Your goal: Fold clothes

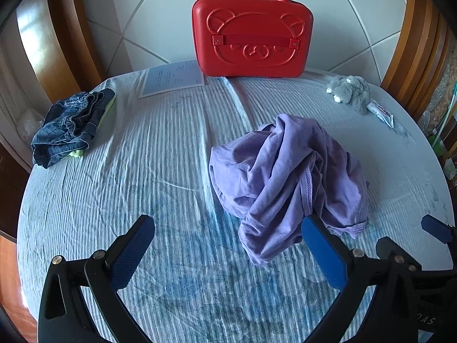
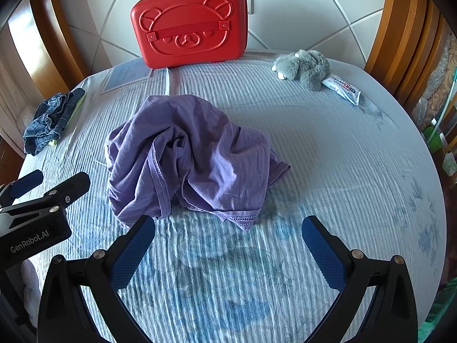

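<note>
Left to right: denim pile [image 1: 71, 125] is sitting at the far left edge of the striped bedsheet [image 1: 160, 148], left gripper [image 1: 228, 254] is hovering wide open and empty, right gripper [image 2: 228, 253] beside it likewise wide open and empty. Purple shirt [image 2: 188, 157] is lying crumpled mid-bed, ahead-right of the left claw and ahead-left of the right (its hem [image 2: 240, 218] is sitting nearly between the right fingers). No clear long axis while it's bunched up; I'd judge the right is nearer.

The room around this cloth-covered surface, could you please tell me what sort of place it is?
Probably a bedroom at home: a striped bedsheet, a crumpled purple garment, and a grey plush toy before a padded headboard.
</note>
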Tool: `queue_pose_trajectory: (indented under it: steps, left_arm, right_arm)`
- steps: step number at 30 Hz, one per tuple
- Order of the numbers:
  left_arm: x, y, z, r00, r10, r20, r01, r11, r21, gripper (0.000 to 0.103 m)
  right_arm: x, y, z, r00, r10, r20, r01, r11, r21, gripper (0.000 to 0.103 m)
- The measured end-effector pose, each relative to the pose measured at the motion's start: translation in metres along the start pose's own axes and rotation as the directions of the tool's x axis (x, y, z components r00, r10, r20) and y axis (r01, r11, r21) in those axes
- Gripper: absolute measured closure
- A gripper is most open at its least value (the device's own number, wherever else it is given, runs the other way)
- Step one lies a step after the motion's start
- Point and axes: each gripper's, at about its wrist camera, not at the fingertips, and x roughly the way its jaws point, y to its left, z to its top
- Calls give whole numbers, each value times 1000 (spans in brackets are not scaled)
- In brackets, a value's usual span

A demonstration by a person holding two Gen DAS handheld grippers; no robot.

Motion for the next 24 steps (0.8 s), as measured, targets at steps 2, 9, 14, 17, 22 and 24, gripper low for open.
queue_pose_trajectory:
  steps: [2,9,14,17,22,24]
  left_arm:
    - [1,0,0,1000,-3,-5,3,1000,3,0]
    - [5,-1,0,1000,-10,-18,10,1000,7,0]
    - [5,-1,0,1000,-11,-15,11,1000,11,0]
    - [7,-1,-1,1000,-12,-16,12,1000,9,0]
    - [11,0,-1,1000,-7,-23,7,1000,13,0]
    - [13,0,-1,1000,-5,-22,5,1000,15,0]
  right_arm:
    - [1,-1,0,1000,3,-4,-3,1000,3,0]
    - [4,0,-1,1000,3,-12,-3,1000,1,0]
    - [5,0,-1,1000,5,-15,-5,1000,2,0]
    - [7,-1,-1,1000,5,-19,-5,1000,3,0]
    - [10,-2,0,1000,4,-22,-4,1000,5,0]
    - [12,-3,1,1000,7,-25,-6,1000,7,0]
